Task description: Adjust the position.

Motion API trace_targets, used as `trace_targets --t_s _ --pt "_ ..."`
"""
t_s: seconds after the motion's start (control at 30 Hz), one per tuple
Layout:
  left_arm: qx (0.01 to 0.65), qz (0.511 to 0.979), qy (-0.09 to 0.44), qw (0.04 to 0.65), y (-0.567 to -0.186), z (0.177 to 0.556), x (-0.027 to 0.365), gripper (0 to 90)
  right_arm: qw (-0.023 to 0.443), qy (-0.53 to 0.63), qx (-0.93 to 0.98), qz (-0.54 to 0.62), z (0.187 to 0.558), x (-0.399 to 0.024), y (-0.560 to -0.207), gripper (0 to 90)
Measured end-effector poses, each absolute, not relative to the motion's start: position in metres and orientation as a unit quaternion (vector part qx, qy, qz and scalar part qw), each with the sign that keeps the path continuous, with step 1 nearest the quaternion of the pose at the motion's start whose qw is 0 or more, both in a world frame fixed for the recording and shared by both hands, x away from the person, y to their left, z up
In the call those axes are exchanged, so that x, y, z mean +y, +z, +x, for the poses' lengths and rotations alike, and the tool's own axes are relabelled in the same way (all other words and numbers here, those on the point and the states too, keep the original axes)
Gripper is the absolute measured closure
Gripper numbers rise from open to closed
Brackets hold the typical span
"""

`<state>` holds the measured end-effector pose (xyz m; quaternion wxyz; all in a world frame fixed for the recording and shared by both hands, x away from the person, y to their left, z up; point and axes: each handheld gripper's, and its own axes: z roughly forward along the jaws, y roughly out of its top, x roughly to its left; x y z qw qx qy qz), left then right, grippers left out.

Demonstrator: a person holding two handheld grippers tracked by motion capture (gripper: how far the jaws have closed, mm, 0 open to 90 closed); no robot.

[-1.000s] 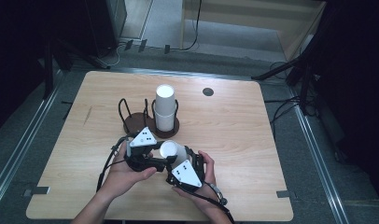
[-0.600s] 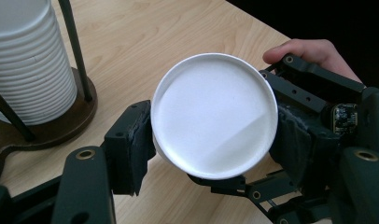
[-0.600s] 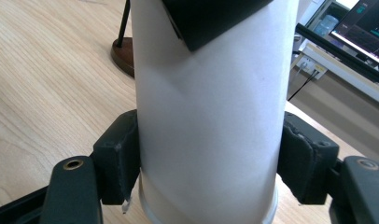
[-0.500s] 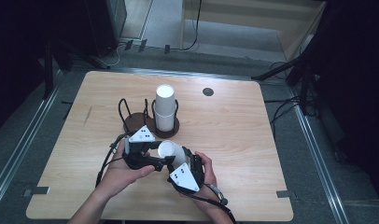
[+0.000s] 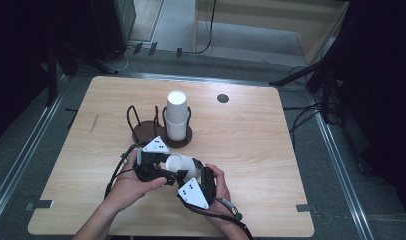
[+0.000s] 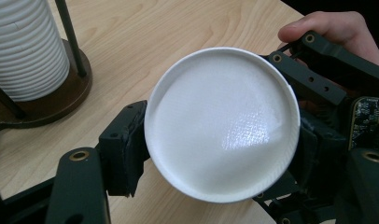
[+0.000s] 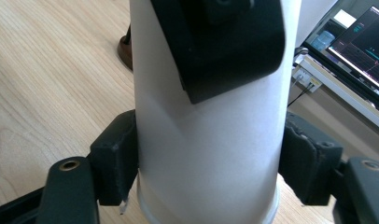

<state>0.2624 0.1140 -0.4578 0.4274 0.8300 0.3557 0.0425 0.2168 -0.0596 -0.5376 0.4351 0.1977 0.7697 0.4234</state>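
Bright light falls on the table (image 5: 251,135), its surroundings dark; close views slightly soft.

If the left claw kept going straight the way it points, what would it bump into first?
The white cup already sits between its pads. Right beyond that is the right claw, holding the same cup from the other side.

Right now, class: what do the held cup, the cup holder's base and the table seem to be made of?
Cup: probably paper, matte white with a rolled rim. Holder base: looks like dark stained wood, round with black wire uprights. Table: light wood or wood-look laminate, with visible grain.
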Motion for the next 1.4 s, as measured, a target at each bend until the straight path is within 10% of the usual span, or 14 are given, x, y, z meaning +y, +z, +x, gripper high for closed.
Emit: trace_targets --t_s 0.8,1.4 --pt "0.383 0.763 0.102 0.511 -0.462 0.269 0.140 34.1 0.388 0.454 0.755 0.271 0.221 -0.081 -0.511 1.5" --pt "0.388 0.684 0.145 0.600 -0.470 0.268 0.157 34.3 0.315 0.492 0.707 0.397 0.234 -0.095 -0.496 0.0"
